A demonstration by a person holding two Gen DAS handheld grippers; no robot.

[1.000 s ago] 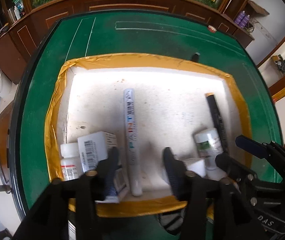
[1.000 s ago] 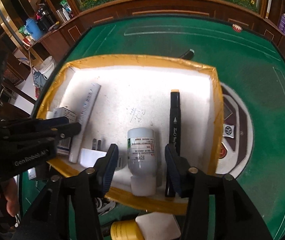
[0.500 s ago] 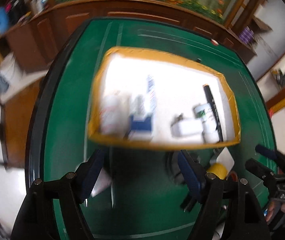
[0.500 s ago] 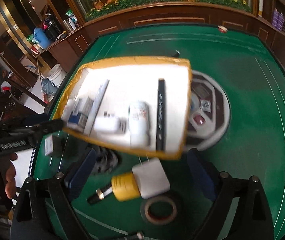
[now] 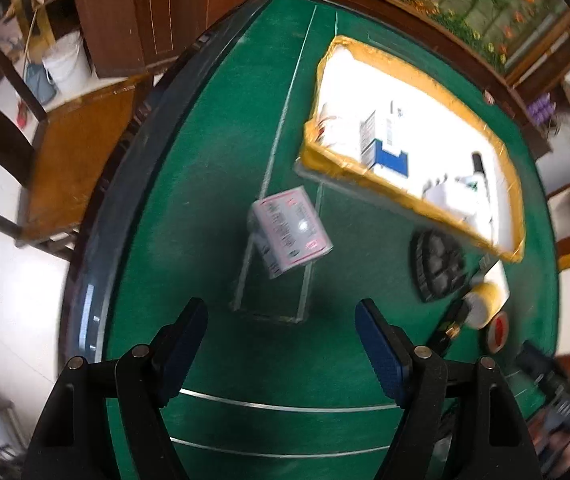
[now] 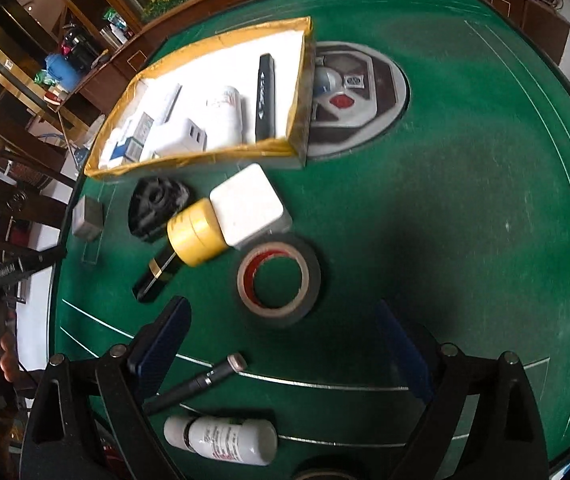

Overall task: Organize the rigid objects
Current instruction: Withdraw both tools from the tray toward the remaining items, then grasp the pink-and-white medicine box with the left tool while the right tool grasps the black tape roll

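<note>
Both grippers point steeply down over the green table [image 6: 465, 200]. The left gripper [image 5: 281, 344] stands wide open and empty, a small pink-printed box [image 5: 291, 236] beyond it. The right gripper [image 6: 285, 344] is wide open too, empty, near a tape roll [image 6: 279, 280]. The yellow-rimmed tray [image 6: 205, 46] holds sorted items. Wooden cabinets [image 5: 157, 20] surround the table.

My table [image 6: 465, 208] is covered in green felt marked with thin white lines. The shallow tray [image 6: 213, 46] is white inside with a yellow taped rim. My black claws carry dark blue pads [image 5: 183, 350]. The small carton [image 5: 291, 236] is white with pink print. The tape roll [image 6: 279, 280] is black with a red inner ring; the round jar [image 6: 196, 232] is yellow; the square block [image 6: 247, 204] is white.
</note>
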